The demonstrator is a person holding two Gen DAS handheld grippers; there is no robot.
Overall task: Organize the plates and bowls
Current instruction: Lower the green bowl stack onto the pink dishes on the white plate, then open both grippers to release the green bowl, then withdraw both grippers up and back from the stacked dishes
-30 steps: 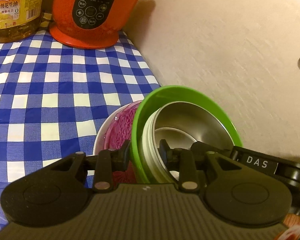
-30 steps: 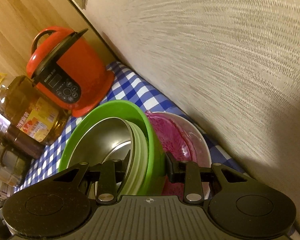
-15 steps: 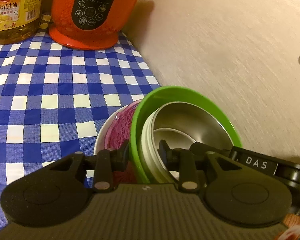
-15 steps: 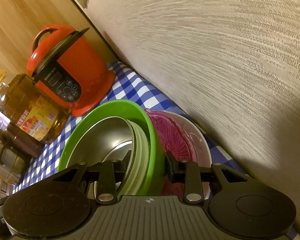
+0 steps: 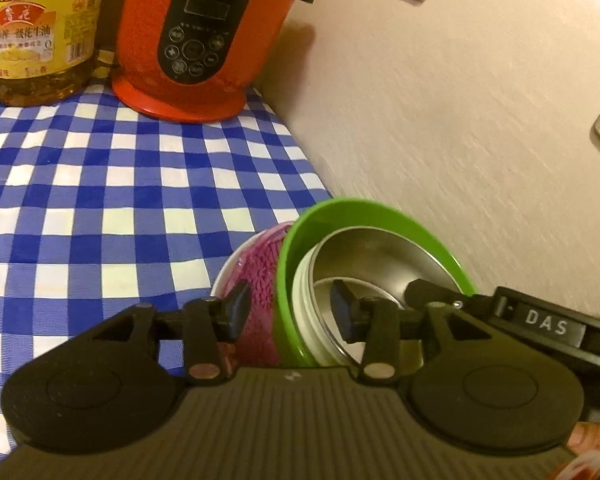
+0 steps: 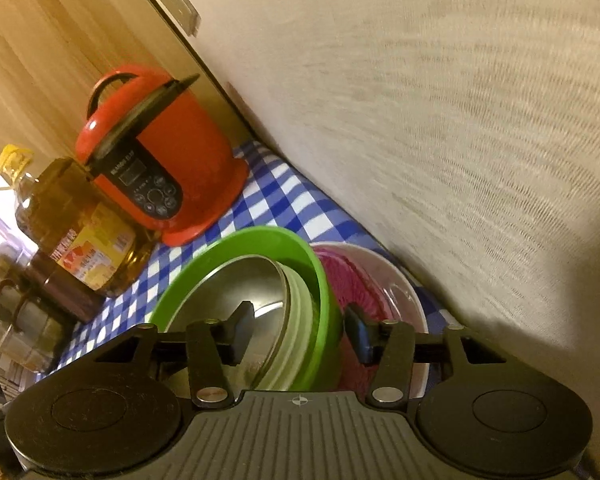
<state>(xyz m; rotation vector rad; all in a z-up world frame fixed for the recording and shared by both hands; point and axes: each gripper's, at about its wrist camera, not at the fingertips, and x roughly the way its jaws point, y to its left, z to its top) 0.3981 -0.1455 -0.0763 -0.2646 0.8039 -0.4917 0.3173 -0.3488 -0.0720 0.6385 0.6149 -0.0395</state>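
Observation:
A nested stack of bowls stands tilted on the checked cloth next to the wall: a green bowl (image 5: 364, 210) holding a pale ribbed bowl (image 5: 300, 300) and a steel bowl (image 5: 376, 256). Under it lie a pink patterned dish (image 5: 260, 268) and a white plate (image 5: 224, 276). My left gripper (image 5: 290, 310) straddles the green bowl's rim with its jaws spread and a gap on each side. My right gripper (image 6: 298, 332) straddles the green bowl (image 6: 260, 240) rim the same way, beside the steel bowl (image 6: 236, 284), pink dish (image 6: 344, 280) and white plate (image 6: 400, 276).
A red rice cooker (image 5: 204, 36) and a large oil bottle (image 5: 40, 32) stand at the back of the blue checked tablecloth (image 5: 100, 200). The textured wall (image 5: 460, 120) runs close along the bowls. Glass jars (image 6: 16, 320) stand beside the oil bottle (image 6: 72, 232).
Both grippers' jaws have spread wider and let go of the green bowl's rim. The bowl stack has stayed in place.

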